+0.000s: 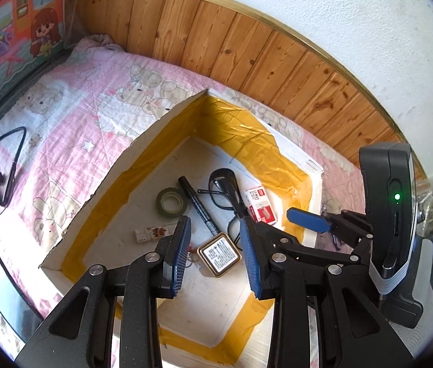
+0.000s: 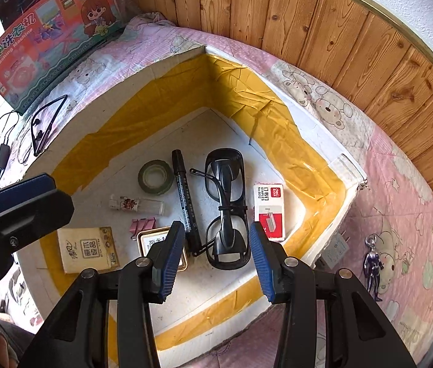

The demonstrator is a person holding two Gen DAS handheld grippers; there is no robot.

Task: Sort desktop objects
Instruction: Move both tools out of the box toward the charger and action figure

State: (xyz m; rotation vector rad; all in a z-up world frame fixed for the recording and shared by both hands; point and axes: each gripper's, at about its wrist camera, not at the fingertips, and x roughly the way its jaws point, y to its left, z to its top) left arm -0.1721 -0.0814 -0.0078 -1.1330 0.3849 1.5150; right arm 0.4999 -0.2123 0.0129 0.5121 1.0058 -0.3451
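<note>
A white foam box [image 2: 351,181], lined with yellow tape, sits on the bed and holds the sorted things. Black safety glasses [image 2: 227,208] lie folded in the middle, a red-and-white staple box [image 2: 269,211] just beside them toward the box's right wall. A black marker [image 2: 185,199] lies on their other side, next to a green tape roll [image 2: 156,177]. A lighter [image 2: 136,205], pink binder clips [image 2: 143,225], a gold tin [image 2: 155,242] and a tissue pack [image 2: 86,253] lie nearer the left wall.

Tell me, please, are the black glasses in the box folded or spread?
Folded: the black glasses lie flat in the box, temples crossed behind the lenses.
</note>
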